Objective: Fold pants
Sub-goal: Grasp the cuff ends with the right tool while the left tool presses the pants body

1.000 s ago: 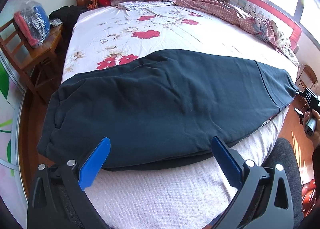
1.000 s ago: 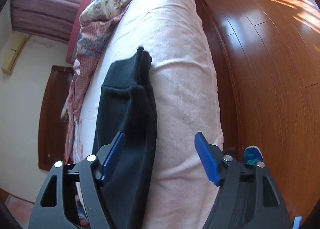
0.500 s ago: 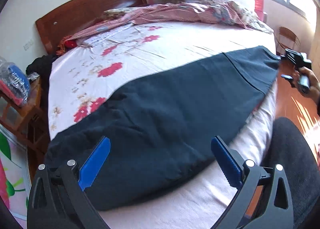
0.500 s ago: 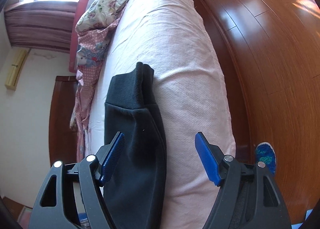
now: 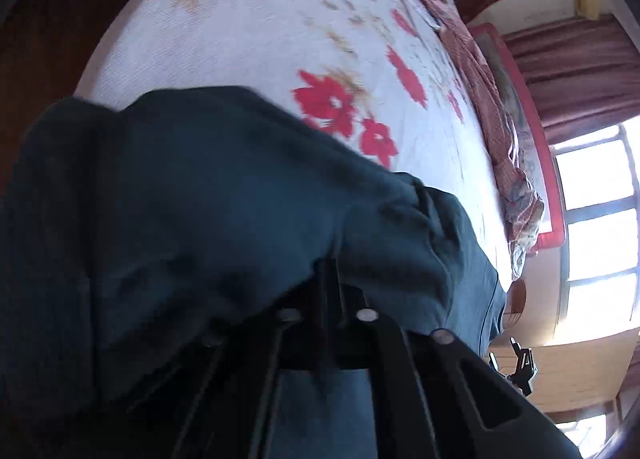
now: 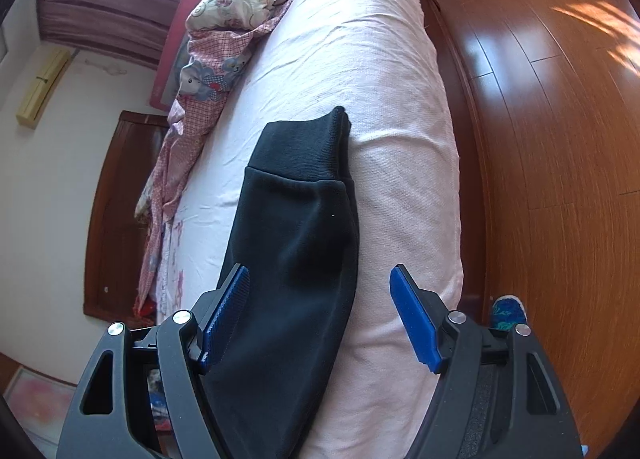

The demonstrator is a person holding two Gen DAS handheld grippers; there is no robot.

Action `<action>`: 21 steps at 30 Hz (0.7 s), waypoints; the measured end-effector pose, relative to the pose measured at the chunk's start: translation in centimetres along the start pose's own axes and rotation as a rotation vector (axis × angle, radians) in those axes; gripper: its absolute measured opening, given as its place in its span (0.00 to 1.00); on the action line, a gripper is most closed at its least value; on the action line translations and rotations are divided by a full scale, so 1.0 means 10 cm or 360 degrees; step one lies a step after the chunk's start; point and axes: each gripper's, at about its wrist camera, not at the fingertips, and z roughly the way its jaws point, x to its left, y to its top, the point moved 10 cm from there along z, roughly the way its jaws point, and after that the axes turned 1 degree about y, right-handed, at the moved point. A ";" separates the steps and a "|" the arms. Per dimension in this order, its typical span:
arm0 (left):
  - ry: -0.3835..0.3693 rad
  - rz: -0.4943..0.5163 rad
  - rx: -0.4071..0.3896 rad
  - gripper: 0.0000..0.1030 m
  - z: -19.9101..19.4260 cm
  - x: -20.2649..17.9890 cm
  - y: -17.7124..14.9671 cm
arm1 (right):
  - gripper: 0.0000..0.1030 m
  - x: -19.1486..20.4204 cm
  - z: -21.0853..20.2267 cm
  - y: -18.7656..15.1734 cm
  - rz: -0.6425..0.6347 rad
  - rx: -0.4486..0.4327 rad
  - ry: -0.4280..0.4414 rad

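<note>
Pants (image 5: 224, 195), dark navy sweat fabric, lie lengthwise along the near edge of a bed (image 5: 248, 35) covered by a white sheet printed with red flowers. In the left wrist view the left gripper (image 5: 330, 279) has its jaws drawn together with bunched cloth of the pants pinched between them at the wide, gathered end; the fabric rises in folds over the black frame and hides the blue pads. In the right wrist view the right gripper (image 6: 320, 299) hovers above the ribbed leg cuff end, jaws set wide apart, one blue pad (image 6: 226, 311) over the dark cloth and the other over the pale pink bedcover beside it, neither clearly touching. A crumpled quilt (image 6: 240, 7) lies at the far side of the bed, and a wooden floor (image 6: 560, 139) gleams alongside.
</note>
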 end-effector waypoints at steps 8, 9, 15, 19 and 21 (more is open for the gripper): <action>0.0450 0.0437 -0.0240 0.98 -0.16 -0.51 0.32 | 0.70 0.01 0.03 -0.03 0.0028 0.0007 0.0009; 0.0476 0.0433 -0.0199 0.98 -0.13 -0.50 0.37 | 0.70 -0.01 0.03 -0.03 0.0041 0.0013 0.0011; 0.0821 0.0574 -0.0254 0.98 -0.33 -0.35 0.33 | 0.70 -0.26 0.01 0.14 0.0129 -0.0029 -0.0032; 0.0742 0.0613 -0.0384 0.98 -0.59 -0.69 0.08 | 0.70 -0.29 0.06 0.27 0.0155 -0.0045 -0.0008; 0.0713 0.0693 -0.0375 0.98 -0.58 -0.94 -0.14 | 0.70 -0.33 0.13 0.32 0.0198 -0.0051 -0.0026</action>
